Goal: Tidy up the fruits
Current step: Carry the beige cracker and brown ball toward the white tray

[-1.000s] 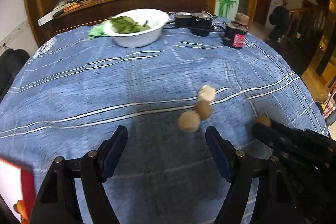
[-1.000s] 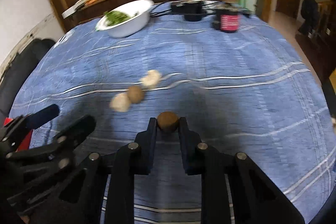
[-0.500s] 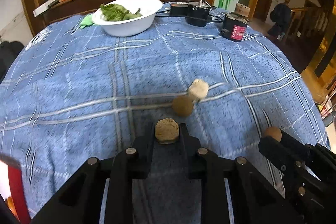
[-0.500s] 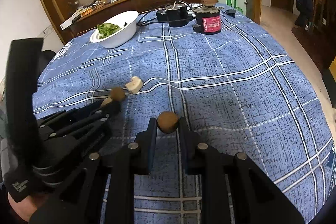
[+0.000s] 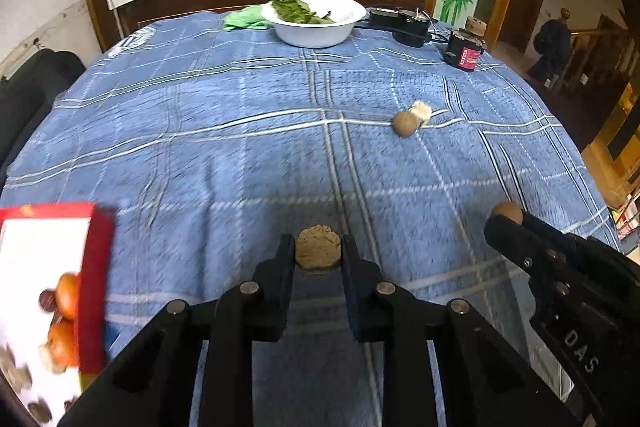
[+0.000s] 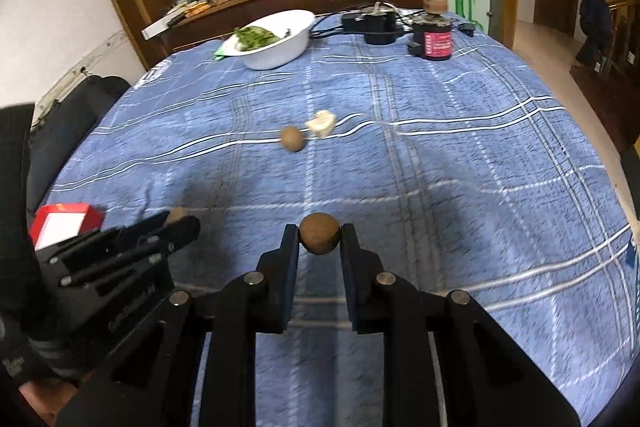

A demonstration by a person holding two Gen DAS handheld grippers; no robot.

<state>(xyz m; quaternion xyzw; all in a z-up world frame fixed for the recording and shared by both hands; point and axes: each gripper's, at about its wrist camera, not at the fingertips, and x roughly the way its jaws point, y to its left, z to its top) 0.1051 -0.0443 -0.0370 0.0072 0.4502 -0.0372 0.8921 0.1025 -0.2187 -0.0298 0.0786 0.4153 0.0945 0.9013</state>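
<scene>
Only "DAS" reads on right tongs [image 5: 505, 223]; both tongs clamp round fruit [image 5: 318, 253].

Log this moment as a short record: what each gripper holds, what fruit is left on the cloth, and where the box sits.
left gripper: shut on a rough tan fruit
right gripper: shut on a smooth brown fruit
loose on tablecloth: round brown fruit touching a pale peeled piece
red box: at the left edge, fruit inside
far end: white bowl of greens
</scene>
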